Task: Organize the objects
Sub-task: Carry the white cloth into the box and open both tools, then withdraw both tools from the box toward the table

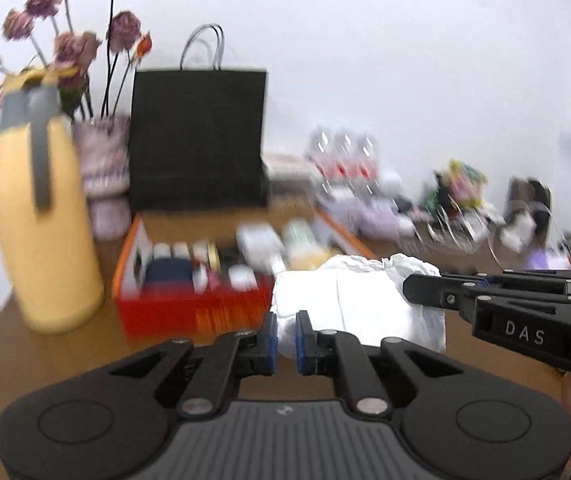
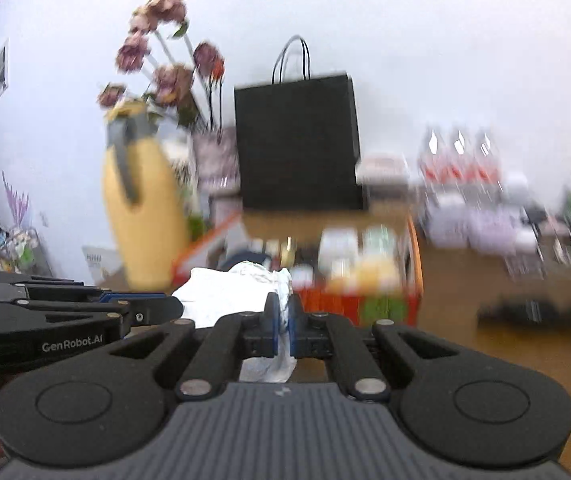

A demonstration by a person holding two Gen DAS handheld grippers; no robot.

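Note:
A crumpled white bag (image 1: 359, 300) hangs in the air between both grippers, above the brown table. My left gripper (image 1: 285, 340) is shut on its left edge. My right gripper (image 2: 284, 320) is shut on its other edge; the bag shows there as white folds (image 2: 237, 292). The right gripper enters the left wrist view from the right (image 1: 425, 294), and the left gripper enters the right wrist view from the left (image 2: 153, 308). Behind the bag stands an orange-red box (image 1: 189, 308) filled with several small items.
A yellow thermos jug (image 1: 41, 220) stands at the left, with a vase of dried roses (image 1: 101, 168) and a black paper bag (image 1: 197, 140) behind. Cluttered bottles and packets (image 1: 365, 184) line the back right. A dark flat object (image 2: 529, 312) lies on the table (image 2: 465, 352).

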